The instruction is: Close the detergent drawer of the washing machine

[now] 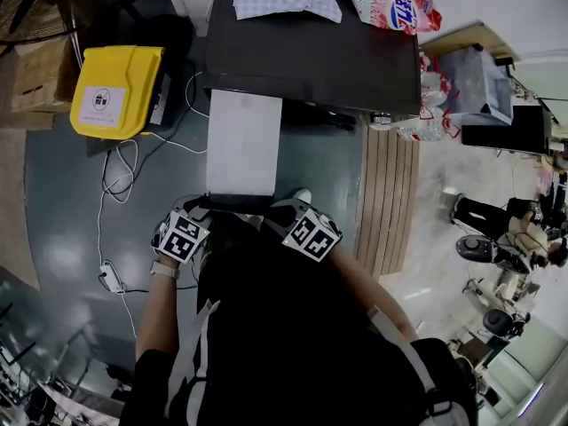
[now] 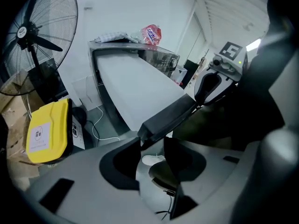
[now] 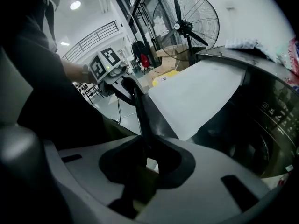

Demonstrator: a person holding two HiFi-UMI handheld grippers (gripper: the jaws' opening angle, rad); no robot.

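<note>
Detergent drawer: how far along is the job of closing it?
Nothing is done yet: the white drawer sticks far out of the washing machine. In hand: left claw and right claw each appear clamped on its dark front bar. Left to do: push it all the way in.

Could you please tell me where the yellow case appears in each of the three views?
Head view: the yellow case is at upper left.
Left gripper view: it is at lower left, below the fan.
Right gripper view: it is small, near the centre, at the foot of the fan.
Shared landmark: the white drawer, beside the case in all three.
</note>
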